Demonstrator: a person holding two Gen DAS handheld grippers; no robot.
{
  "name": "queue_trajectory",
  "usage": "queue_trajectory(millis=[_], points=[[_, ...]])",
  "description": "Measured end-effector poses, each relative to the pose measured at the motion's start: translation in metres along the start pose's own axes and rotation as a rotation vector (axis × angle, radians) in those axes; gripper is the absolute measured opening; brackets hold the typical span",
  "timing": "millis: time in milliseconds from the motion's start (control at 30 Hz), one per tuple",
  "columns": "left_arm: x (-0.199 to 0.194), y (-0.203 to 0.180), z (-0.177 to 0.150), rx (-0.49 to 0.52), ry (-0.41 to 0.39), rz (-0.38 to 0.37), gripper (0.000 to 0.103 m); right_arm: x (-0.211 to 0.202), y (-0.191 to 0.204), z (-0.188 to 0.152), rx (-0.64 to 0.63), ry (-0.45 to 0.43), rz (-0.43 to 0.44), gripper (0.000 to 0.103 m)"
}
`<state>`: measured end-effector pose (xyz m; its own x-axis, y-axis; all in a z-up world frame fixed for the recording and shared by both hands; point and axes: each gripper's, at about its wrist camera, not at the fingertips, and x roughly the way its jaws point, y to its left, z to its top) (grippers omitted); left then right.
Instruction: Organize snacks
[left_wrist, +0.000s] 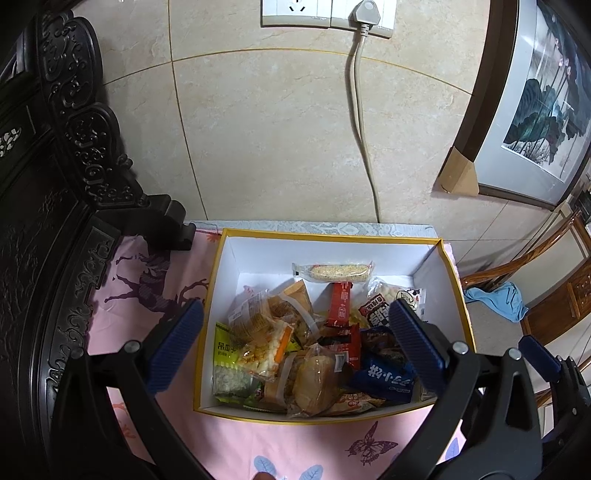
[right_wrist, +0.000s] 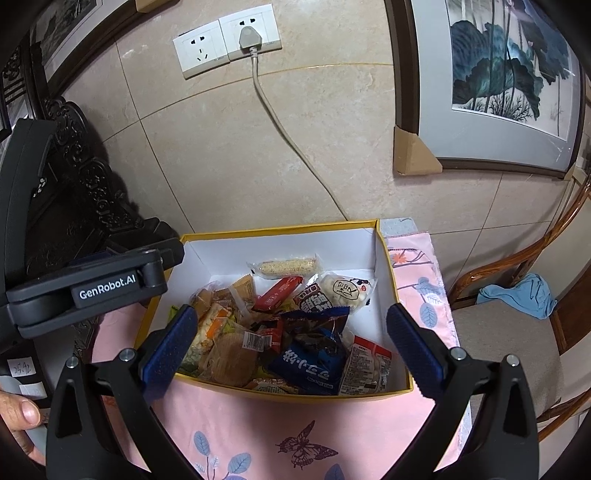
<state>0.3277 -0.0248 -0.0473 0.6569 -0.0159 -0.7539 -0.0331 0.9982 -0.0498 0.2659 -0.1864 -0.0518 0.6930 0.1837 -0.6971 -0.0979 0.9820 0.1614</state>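
Observation:
A yellow-rimmed white box (left_wrist: 332, 236) (right_wrist: 280, 226) stands on a pink cloth and holds several wrapped snacks. Among them are a sesame bar (left_wrist: 334, 272) (right_wrist: 284, 266) at the back, a red packet (left_wrist: 340, 303) (right_wrist: 279, 293), a blue packet (left_wrist: 382, 376) (right_wrist: 310, 365), a round bun in clear wrap (left_wrist: 317, 380) (right_wrist: 231, 360) and a green packet (left_wrist: 227, 369). My left gripper (left_wrist: 295, 343) hovers open above the box's near half, with nothing between its fingers. My right gripper (right_wrist: 291, 347) is open too, over the box's front, empty.
The pink cloth (left_wrist: 280, 446) (right_wrist: 258, 417) covers a small table against a tiled wall with sockets and a plugged cable (left_wrist: 364, 122). Dark carved furniture (left_wrist: 74, 155) stands at the left. A framed picture (right_wrist: 495, 81) leans at the right, by a wooden chair with a blue rag (right_wrist: 517, 295).

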Motion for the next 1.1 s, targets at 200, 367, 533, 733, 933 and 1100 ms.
queue_trajectory(millis=[200, 367, 533, 733, 933, 1100], points=[[-0.0005, 0.0000, -0.0004, 0.001, 0.000, 0.001, 0.101, 0.0003, 0.0001, -0.0001, -0.002, 0.002, 0.000, 0.102], [-0.0009, 0.0001, -0.0015, 0.000, 0.001, -0.001, 0.101, -0.0003, 0.0009, 0.0000, -0.002, 0.002, 0.000, 0.102], [-0.0007, -0.0009, -0.0026, -0.001, 0.003, -0.003, 0.101, 0.0004, 0.0016, -0.0002, -0.005, 0.005, 0.000, 0.102], [0.0002, -0.0009, -0.0021, -0.002, 0.004, -0.003, 0.101, 0.0017, 0.0035, 0.0000, -0.015, 0.012, 0.001, 0.102], [0.0002, -0.0019, -0.0023, -0.004, 0.005, -0.005, 0.101, 0.0017, 0.0039, 0.0000, -0.020, 0.016, -0.002, 0.102], [0.0005, -0.0028, -0.0033, -0.002, 0.006, -0.006, 0.101, 0.0021, 0.0032, 0.0000, -0.021, 0.020, -0.002, 0.102]])
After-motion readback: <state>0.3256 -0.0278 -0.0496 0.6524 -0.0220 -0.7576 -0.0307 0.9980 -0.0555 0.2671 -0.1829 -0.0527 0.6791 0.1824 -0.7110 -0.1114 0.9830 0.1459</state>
